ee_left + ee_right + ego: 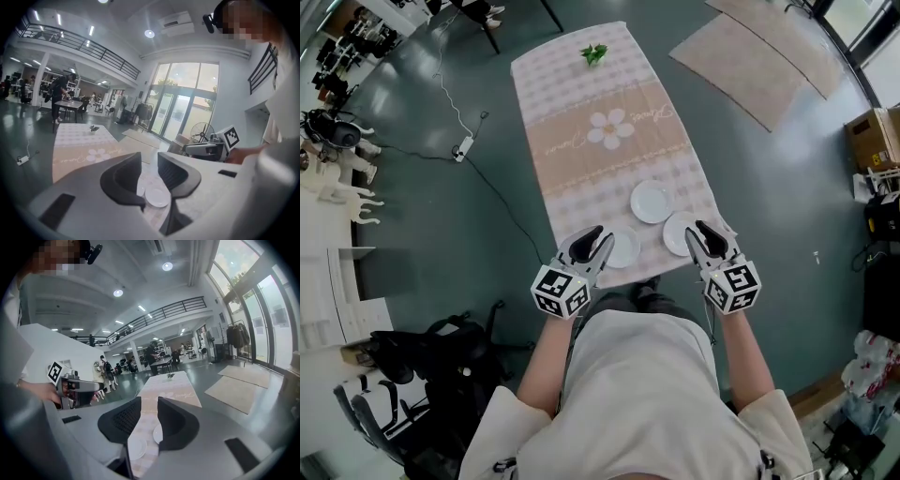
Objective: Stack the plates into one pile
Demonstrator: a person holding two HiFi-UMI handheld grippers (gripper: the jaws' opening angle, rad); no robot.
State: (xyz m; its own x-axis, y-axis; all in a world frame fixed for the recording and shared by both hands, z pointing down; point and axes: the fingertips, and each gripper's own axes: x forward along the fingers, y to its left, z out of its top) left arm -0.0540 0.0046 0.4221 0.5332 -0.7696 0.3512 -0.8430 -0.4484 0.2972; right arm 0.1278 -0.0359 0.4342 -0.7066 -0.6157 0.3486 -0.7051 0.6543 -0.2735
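Note:
Three white plates lie at the near end of the long table (581,103), which is covered with a checked cloth. The middle plate (652,201) lies fully in sight. My left gripper (598,234) partly hides the near-left plate (624,247) and hovers over its left edge. The right gripper (703,229) covers part of the near-right plate (679,234). In the left gripper view the left gripper (149,160) stands open with a plate (157,197) showing below the gap. In the right gripper view the right gripper (149,401) is open too, over two plates (136,446). Neither holds anything.
A small green plant (593,53) stands at the table's far end. A cable with a power strip (461,148) runs over the floor on the left. Rugs (759,56) lie at the back right. A black chair (441,375) stands at my near left.

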